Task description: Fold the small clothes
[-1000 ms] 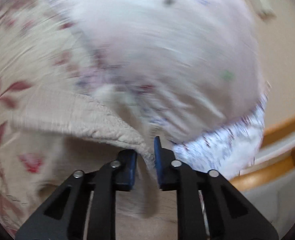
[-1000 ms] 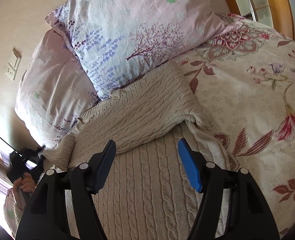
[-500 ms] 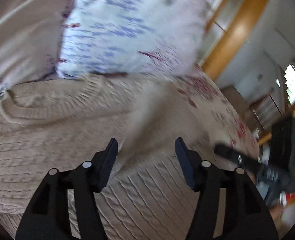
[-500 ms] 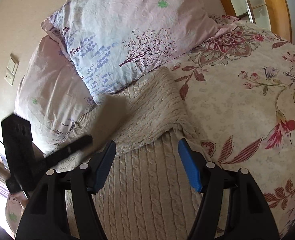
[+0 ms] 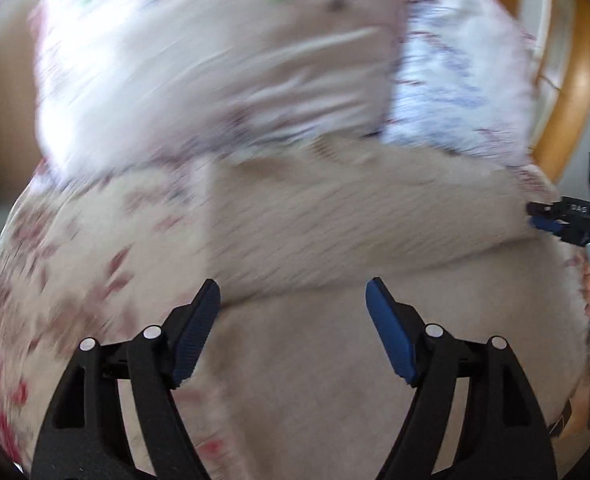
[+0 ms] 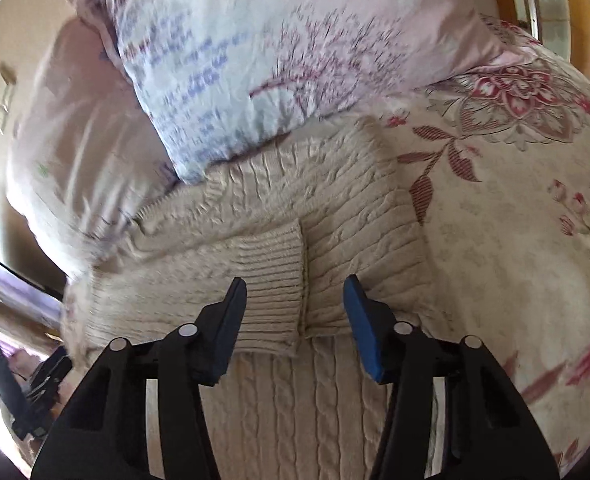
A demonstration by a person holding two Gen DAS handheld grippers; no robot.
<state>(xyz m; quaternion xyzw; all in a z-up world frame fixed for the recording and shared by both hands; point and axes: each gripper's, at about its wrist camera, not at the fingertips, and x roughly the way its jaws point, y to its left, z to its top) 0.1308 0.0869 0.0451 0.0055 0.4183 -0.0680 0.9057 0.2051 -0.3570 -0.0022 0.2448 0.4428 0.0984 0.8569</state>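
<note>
A beige cable-knit sweater point(image 6: 295, 400) lies flat on the bed, both sleeves folded across its chest. The ribbed cuff point(image 6: 271, 284) of one sleeve lies on top, just ahead of my right gripper point(image 6: 295, 316), which is open and empty above it. My left gripper point(image 5: 293, 320) is open and empty over the sweater point(image 5: 335, 360); that view is motion-blurred. The folded sleeve point(image 5: 355, 216) crosses ahead of it. The right gripper point(image 5: 567, 220) shows at the right edge of the left wrist view, the left gripper point(image 6: 23, 392) at the lower left of the right wrist view.
Two floral pillows point(image 6: 275, 40) point(image 6: 75, 128) lie against the wall just beyond the sweater. A floral bedspread point(image 6: 515, 220) covers the bed to the right. A wooden bed frame point(image 5: 567, 80) stands at the far right.
My left gripper, shut on the sleeve a second ago, carried it across the sweater and opened, leaving it there. It has since drawn back. My right gripper moved slightly closer to the cuff.
</note>
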